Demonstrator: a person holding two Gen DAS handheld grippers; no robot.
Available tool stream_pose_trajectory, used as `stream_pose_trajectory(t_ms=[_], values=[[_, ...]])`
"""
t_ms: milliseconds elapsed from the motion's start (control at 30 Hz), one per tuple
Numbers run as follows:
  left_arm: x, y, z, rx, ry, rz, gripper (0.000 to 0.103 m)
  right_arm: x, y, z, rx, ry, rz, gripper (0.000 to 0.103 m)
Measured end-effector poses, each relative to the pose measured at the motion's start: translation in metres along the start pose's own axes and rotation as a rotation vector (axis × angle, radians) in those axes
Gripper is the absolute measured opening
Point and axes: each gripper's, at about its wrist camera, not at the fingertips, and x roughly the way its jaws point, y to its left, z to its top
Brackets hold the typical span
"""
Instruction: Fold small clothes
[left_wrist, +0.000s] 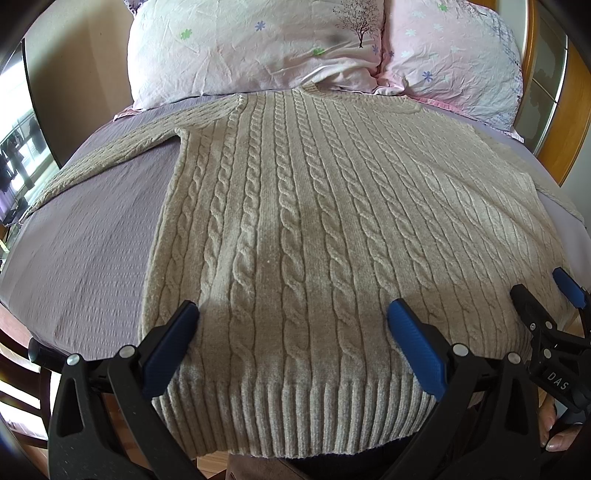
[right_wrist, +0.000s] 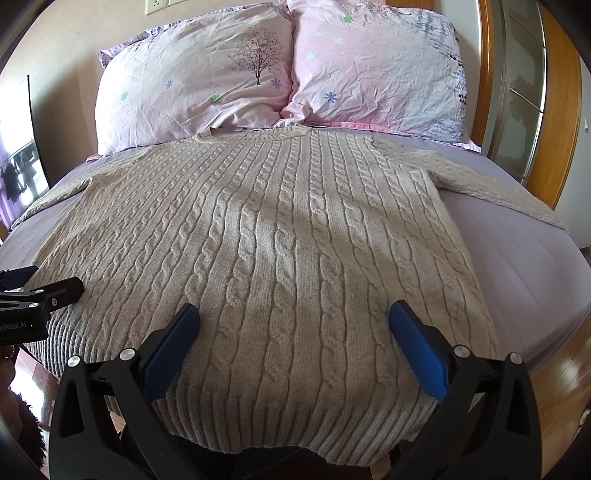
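A beige cable-knit sweater (left_wrist: 303, 221) lies flat on the bed, neck toward the pillows, ribbed hem at the near edge; it also shows in the right wrist view (right_wrist: 266, 240). Its sleeves spread out to the left (left_wrist: 110, 155) and to the right (right_wrist: 480, 181). My left gripper (left_wrist: 291, 314) is open, hovering over the hem on the sweater's left half, holding nothing. My right gripper (right_wrist: 293, 314) is open over the hem on the right half, holding nothing. The right gripper also shows at the right edge of the left wrist view (left_wrist: 546, 291), and the left gripper at the left edge of the right wrist view (right_wrist: 44, 288).
The bed has a lilac sheet (left_wrist: 85, 251) (right_wrist: 524, 251). Two pink flowered pillows (right_wrist: 192, 85) (right_wrist: 376, 70) stand at the head. A wooden headboard frame (right_wrist: 554, 110) rises at the right. A wooden floor (right_wrist: 561, 376) lies beside the bed.
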Motion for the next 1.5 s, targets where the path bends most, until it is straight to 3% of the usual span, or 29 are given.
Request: stream_pose_trajectory(t_ms=[767,933,1067,1133,1200,1267,1300,1333,1400,1500], values=[[0.000,0.001,0.001,0.009,-0.004,-0.005,0.101,0.002,0.001,0.001,-0.013,0.012,0.007,0.102],[0.003,0.000,0.004,0.022,0.028,-0.008,0.101,0.004,0.001,0.006,-0.047,0.053,0.030,0.102],[0.005,0.002,0.009,0.035,0.063,-0.030,0.101,0.001,-0.014,0.013,-0.032,0.090,0.108,0.102],[0.004,0.006,0.014,0.031,0.067,-0.063,0.101,-0.009,-0.055,0.027,0.043,-0.005,0.076,0.102],[0.002,0.016,0.022,-0.005,0.038,-0.130,0.101,-0.006,-0.107,0.049,0.163,-0.033,0.012,0.102],[0.001,0.024,0.029,-0.042,0.005,-0.189,0.101,0.009,-0.183,0.064,0.408,-0.017,0.011,0.102],[0.000,0.030,0.034,-0.067,-0.022,-0.232,0.101,0.015,-0.208,0.065,0.499,-0.011,0.013,0.097],[-0.001,0.031,0.038,-0.077,-0.035,-0.249,0.101,0.021,-0.239,0.066,0.609,-0.002,0.011,0.082],[-0.001,0.034,0.046,-0.094,-0.063,-0.278,0.101,0.034,-0.301,0.066,0.819,0.007,-0.019,0.065],[0.003,0.043,0.055,-0.137,-0.093,-0.325,0.101,0.042,-0.362,0.059,1.014,-0.010,-0.098,0.054]])
